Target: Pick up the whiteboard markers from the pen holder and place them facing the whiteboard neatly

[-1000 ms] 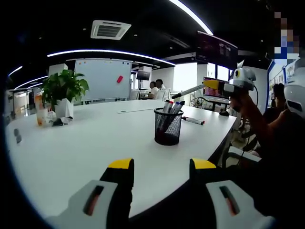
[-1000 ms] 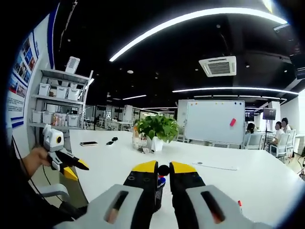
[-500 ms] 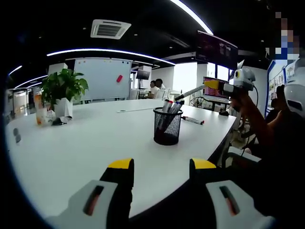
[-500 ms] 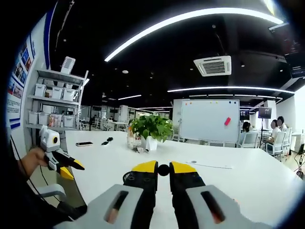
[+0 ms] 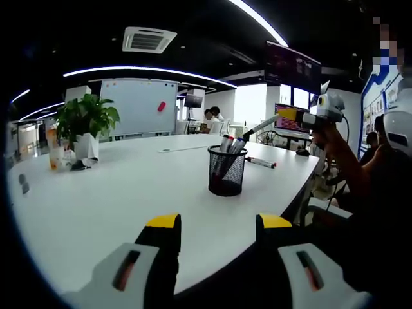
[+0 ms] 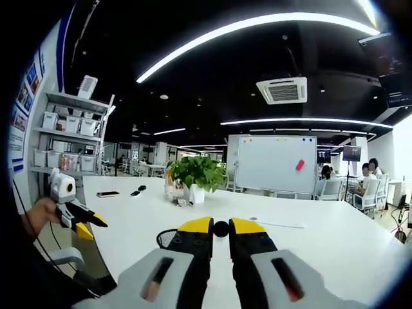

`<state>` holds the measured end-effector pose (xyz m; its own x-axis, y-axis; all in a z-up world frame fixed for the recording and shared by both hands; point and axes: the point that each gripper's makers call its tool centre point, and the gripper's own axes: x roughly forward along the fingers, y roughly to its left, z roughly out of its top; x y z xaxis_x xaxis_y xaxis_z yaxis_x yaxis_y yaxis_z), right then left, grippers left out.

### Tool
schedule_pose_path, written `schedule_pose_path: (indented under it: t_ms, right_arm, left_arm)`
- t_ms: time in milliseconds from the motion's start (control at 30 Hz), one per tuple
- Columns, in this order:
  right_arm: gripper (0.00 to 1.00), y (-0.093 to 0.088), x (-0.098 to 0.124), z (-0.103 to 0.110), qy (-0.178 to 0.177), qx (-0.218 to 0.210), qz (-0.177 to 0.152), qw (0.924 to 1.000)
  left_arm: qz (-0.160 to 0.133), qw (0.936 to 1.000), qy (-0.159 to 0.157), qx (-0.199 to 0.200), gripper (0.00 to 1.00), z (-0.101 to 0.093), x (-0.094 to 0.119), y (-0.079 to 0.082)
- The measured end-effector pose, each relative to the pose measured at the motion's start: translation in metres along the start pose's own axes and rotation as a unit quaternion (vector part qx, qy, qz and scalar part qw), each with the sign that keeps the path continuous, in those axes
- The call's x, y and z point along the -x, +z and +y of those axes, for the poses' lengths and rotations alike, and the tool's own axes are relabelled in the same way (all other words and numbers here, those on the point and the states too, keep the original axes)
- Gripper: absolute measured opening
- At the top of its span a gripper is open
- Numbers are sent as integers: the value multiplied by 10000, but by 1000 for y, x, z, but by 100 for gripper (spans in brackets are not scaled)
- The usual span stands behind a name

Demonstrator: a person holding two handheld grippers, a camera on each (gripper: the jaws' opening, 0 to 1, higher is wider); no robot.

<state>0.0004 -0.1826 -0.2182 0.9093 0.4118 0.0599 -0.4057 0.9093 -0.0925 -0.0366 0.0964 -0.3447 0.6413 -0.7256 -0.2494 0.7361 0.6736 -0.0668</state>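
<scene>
One black mesh pen holder (image 5: 226, 170) stood on one white table (image 5: 116, 193), with at least three markers (image 5: 226, 143) upright in it, though the exact count could not be told, and one further marker (image 5: 261, 163) lay flat on the table beyond it. One whiteboard (image 5: 139, 107), one potted plant (image 5: 85, 125) and one ceiling air-conditioning unit (image 5: 149, 40) were recorded. Two grippers were counted, the left gripper (image 5: 217, 223) and the right gripper (image 6: 221, 226), the latter holding one marker end between its jaws; two seated people (image 6: 368, 183) were noted at the far side.

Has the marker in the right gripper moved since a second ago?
Yes. In the left gripper view the marker, clamped in the right gripper, sat in the pen holder; now it hangs above the rim.
</scene>
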Motion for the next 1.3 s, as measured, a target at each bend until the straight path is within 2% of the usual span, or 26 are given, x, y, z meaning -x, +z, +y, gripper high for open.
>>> schedule_pose_path:
  t_ms: [833,967,1067,1300]
  right_arm:
    - [13,-1,19,-41,-526,61,-40,9986]
    - [13,-3,23,-48,-631,144,-21,9979]
    - [13,-4,26,-56,-710,396,-39,9967]
    - [13,-2,33,-69,-843,447,-93,9954]
  left_arm:
    - [24,10000,-12,-13,48,-1,-1,0]
    - [34,10000,-12,-12,48,-2,-1,-1]
    - [31,10000,-10,-14,48,-2,-1,-1]
    - [42,10000,-10,-19,48,-2,-2,-1]
